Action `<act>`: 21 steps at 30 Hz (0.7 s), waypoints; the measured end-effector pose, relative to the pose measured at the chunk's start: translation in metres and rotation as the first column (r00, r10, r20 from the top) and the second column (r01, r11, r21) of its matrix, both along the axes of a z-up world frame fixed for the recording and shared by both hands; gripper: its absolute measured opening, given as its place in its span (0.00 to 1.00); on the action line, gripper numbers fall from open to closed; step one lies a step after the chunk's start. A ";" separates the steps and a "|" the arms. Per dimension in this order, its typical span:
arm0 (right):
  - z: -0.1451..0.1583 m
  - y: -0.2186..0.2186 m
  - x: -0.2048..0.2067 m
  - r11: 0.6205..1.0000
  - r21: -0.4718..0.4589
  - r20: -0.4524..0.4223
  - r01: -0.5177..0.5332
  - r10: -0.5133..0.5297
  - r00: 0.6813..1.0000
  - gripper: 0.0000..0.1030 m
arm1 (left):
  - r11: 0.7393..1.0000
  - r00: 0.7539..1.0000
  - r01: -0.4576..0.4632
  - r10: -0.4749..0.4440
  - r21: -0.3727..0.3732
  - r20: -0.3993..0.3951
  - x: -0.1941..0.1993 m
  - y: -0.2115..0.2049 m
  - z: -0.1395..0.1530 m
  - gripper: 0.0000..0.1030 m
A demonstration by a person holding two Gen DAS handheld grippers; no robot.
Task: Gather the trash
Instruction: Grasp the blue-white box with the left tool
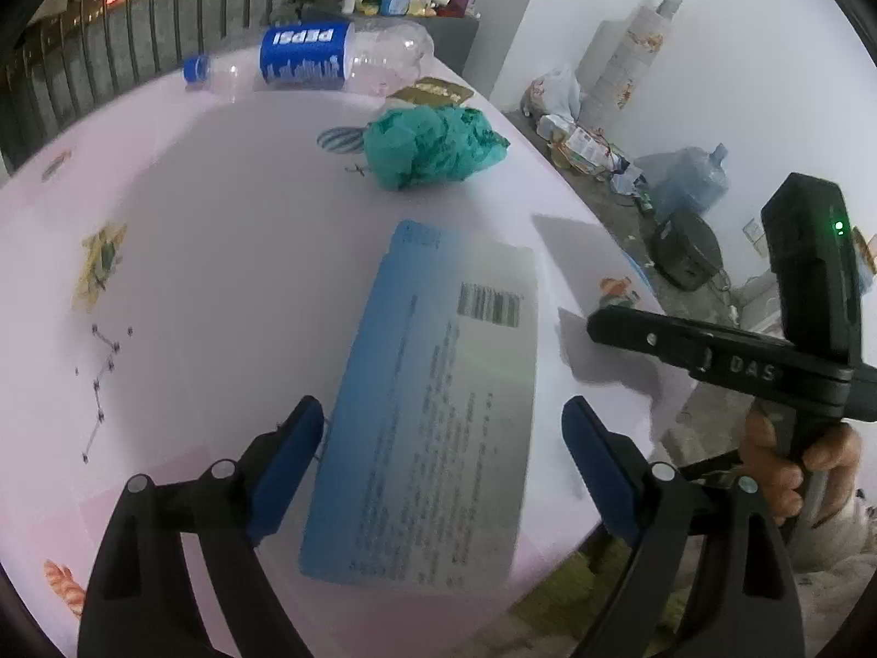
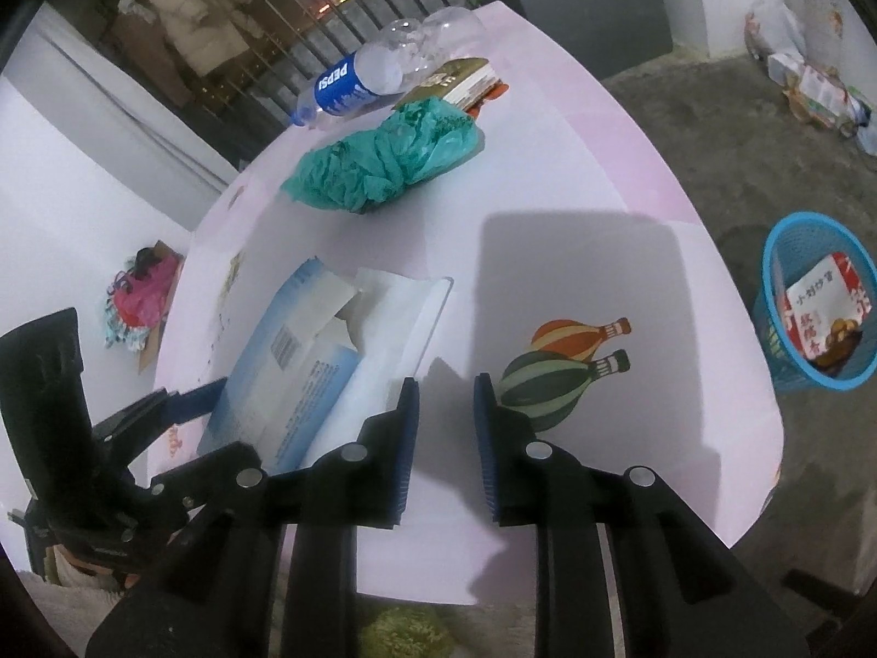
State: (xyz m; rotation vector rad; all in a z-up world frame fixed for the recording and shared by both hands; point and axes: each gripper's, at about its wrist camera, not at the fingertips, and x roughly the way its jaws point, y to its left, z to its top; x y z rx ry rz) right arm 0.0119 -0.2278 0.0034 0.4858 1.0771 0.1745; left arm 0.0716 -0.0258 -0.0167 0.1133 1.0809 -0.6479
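Left gripper (image 1: pixel 444 438): pitched steeply down over the pink table (image 1: pixel 219 252). Its jaws stand spread wide, one blue pad on each side of the blue-and-white carton (image 1: pixel 433 400); neither pad touches it. The carton lies flat, barcode up. In the right wrist view the same carton (image 2: pixel 307 351) shows a torn-open flap at its far end.

Right gripper (image 2: pixel 446 427): also pitched down, near the table's near edge. Its jaws are narrowly parted with only bare tabletop in the gap; nothing is pinched. A hand (image 1: pixel 795 466) grips its handle at 4 o'clock in the left wrist view.

Surrounding items, left wrist view:
- Crumpled teal bag (image 1: pixel 433 145) at 12 o'clock, beyond the carton and apart from it.
- Clear Pepsi bottle (image 1: pixel 312 57) at 11 o'clock, lying on its side at the table's far edge.
- A flat brown-and-gold packet (image 1: pixel 438 90) between the bottle and the teal bag, touching both as far as can be told.

Off the table, right wrist view: a blue mesh basket (image 2: pixel 778 252) on the floor at 3 o'clock, holding a red-and-white wrapper (image 2: pixel 822 307).

Clearances: bare tabletop lies between the carton and the teal bag, and at 9 o'clock of the carton. The table's right edge runs close beside the right gripper; bare concrete floor separates that edge from the basket.
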 end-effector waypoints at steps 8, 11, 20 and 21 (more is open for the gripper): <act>0.000 0.002 0.002 1.000 -0.001 -0.002 -0.009 0.009 1.000 0.21 | 1.000 0.999 0.014 -0.015 0.012 0.029 0.004 0.000 -0.006 0.71; -0.001 0.003 0.002 1.000 0.000 -0.001 -0.012 0.012 1.000 0.21 | 1.000 0.999 0.002 -0.002 0.009 0.039 0.003 0.003 -0.004 0.70; -0.004 0.010 0.006 0.999 0.022 0.003 -0.031 0.031 1.000 0.21 | 0.993 0.991 -0.119 0.120 -0.016 0.063 0.014 0.022 0.001 0.70; -0.004 0.013 0.007 0.999 0.025 0.004 -0.041 0.041 0.999 0.21 | 0.992 0.991 -0.124 0.124 -0.013 0.057 0.015 0.023 -0.001 0.70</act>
